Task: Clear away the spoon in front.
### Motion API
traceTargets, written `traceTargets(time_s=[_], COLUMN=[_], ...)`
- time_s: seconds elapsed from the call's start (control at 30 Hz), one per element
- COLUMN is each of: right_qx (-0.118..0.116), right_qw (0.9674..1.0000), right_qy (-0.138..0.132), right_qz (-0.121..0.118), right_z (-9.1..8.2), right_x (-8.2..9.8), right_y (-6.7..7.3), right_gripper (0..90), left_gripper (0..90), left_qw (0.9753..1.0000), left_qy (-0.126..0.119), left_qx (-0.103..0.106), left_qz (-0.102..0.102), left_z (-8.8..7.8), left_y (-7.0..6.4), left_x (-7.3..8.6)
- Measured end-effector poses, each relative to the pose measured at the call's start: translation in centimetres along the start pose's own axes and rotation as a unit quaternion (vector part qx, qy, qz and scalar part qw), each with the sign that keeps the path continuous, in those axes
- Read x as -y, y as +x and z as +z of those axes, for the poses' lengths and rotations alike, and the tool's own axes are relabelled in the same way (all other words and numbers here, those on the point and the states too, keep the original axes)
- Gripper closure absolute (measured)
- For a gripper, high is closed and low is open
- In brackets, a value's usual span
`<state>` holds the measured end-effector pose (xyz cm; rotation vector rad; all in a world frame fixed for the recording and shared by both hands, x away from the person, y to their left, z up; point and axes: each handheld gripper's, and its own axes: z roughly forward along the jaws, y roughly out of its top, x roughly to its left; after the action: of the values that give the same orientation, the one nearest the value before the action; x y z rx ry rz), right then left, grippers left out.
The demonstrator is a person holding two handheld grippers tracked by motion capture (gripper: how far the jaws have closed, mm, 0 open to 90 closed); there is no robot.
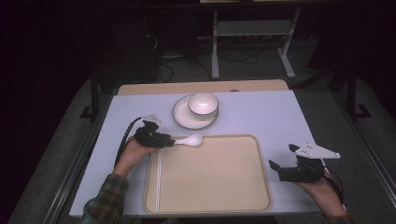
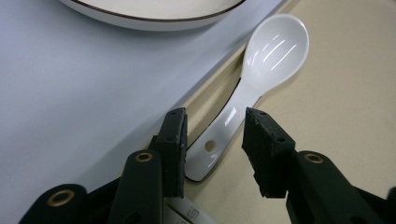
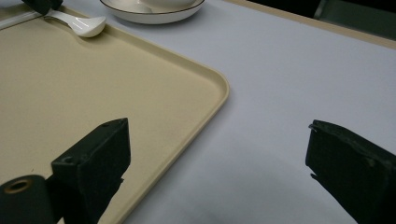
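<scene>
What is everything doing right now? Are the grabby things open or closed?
Left gripper: jaws open, either side of the spoon handle, not pressing it.
Right gripper: jaws wide open, holding nothing.
Spoon: lying on the tray's edge, hollow side up.
Tray: flat on the table.
Bowl: upright on the plate.
Plate: flat on the table.

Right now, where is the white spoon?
In the high view the white spoon lies across the tray's far left rim, just near of the plate, its handle between the left gripper's jaws.
</scene>
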<state>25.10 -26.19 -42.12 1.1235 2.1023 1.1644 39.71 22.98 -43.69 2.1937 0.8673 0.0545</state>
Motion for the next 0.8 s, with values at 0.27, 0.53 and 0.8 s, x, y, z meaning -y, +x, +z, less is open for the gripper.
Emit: traceTargets(time_s=[0.27,0.53,0.8], right_qx=[-0.001,0.000,0.001], right_qw=[1.0000,1.0000,1.0000], right_qy=[0.000,0.000,0.000], right_qz=[0.000,0.000,0.002], right_z=[0.1,0.1,0.1], right_x=[0.0,0.0,0.0], right_y=[0.1,0.1,0.0], right_gripper=[6.3,6.3,6.3], left_gripper=[75.3,89.7,89.8], left_qw=[0.9996,0.9985,0.9977], left_qy=[-0.023,-0.042,-0.041], left_qx=[0.000,0.002,0.010], left_qz=[0.016,0.035,0.053], left_z=[-0.3,0.7,2.9], left_y=[-1.1,-2.6,-3.8], left_x=[-0.8,-2.7,-4.6])
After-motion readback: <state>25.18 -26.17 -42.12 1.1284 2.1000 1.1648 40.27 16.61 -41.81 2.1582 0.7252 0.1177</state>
